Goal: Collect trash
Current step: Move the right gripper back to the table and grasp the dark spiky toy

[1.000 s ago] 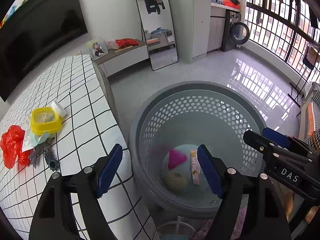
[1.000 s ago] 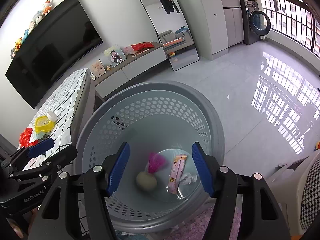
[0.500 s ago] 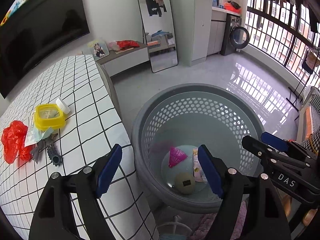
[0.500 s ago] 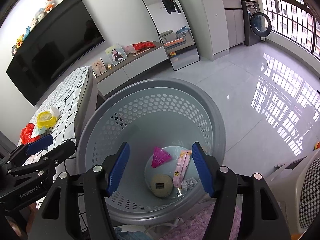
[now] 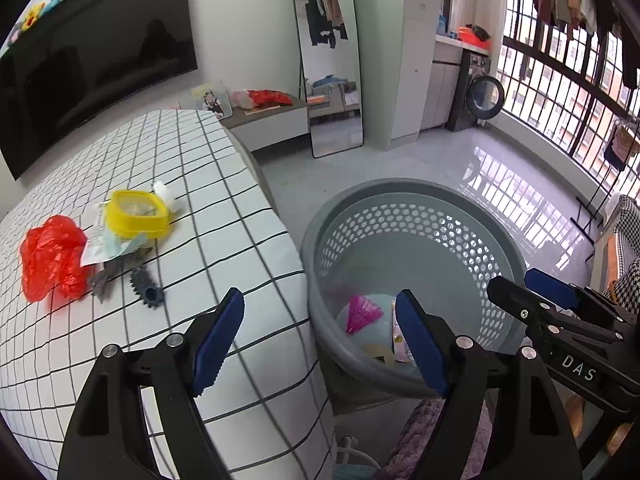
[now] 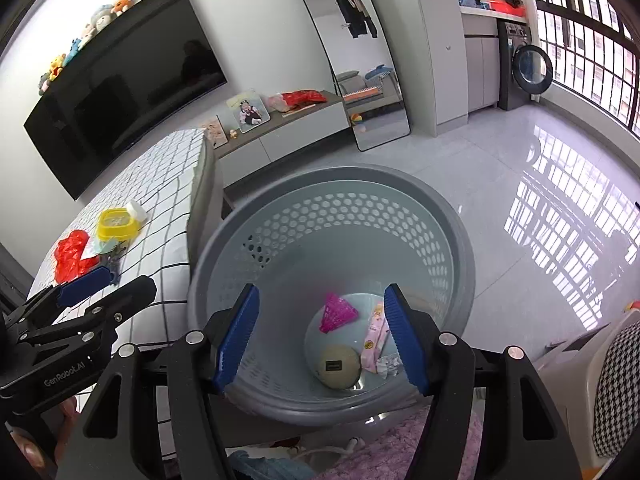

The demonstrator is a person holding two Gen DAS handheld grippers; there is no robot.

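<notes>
A grey perforated basket (image 5: 416, 208) stands on the floor beside the table; it also shows in the right wrist view (image 6: 332, 188). Inside lie a pink shuttlecock (image 6: 338, 312), a beige ball (image 6: 336, 366), a pink wrapper (image 6: 374, 338) and crumpled paper (image 6: 388, 362). On the checked tablecloth (image 5: 208, 184) lie a red plastic bag (image 5: 50, 252), a yellow tub (image 5: 134, 214), a white cap (image 5: 163, 191), a paper wrapper (image 5: 104, 246) and dark grey toothed pieces (image 5: 146, 286). My left gripper (image 5: 318, 338) is open and empty over the table's edge and basket rim. My right gripper (image 6: 320, 330) is open and empty above the basket.
A black TV (image 5: 92, 60) hangs behind the table. A low cabinet (image 5: 272, 118) with a photo and a red bag, a standing mirror (image 5: 328, 60) and a washing machine (image 5: 484, 98) are at the back. A purple rug (image 6: 400, 448) lies near the basket.
Both grippers have lifted and drawn back from the basket, the left one shifting toward the table. The beige ball and shuttlecock have dropped and come to rest on the basket's bottom.
</notes>
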